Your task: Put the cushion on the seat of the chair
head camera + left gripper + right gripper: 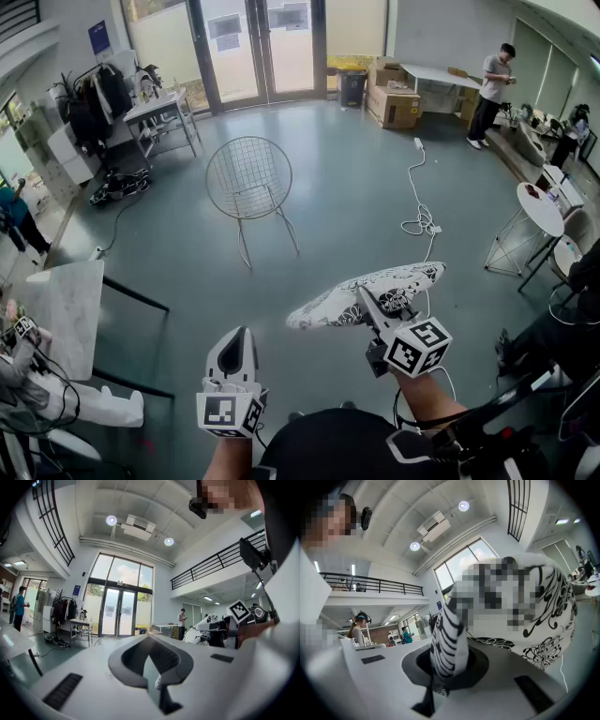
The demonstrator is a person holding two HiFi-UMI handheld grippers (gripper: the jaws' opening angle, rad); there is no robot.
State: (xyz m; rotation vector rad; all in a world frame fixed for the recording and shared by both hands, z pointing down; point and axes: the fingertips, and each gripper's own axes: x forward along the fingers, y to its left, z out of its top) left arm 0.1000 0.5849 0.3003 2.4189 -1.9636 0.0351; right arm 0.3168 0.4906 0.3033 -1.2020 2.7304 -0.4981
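The wire chair (248, 180) stands alone on the grey floor in the head view, its seat bare. In front of it and to the right the cushion (370, 292), white with black drawings, hangs flat in the air. My right gripper (364, 298) is shut on the cushion's near edge. The right gripper view shows a striped fold of the cushion (449, 639) pinched between the jaws of the right gripper (443, 670). My left gripper (238, 336) is level to the left of the cushion, shut and holding nothing. Past the left gripper (150, 639), the chair (107, 640) shows small and far.
A white cable (419, 192) trails over the floor right of the chair. A round white table (544, 208) stands at the right, a marble-topped table (66, 300) at the near left. A desk (161, 111), cardboard boxes (394, 103) and a standing person (489, 89) line the back.
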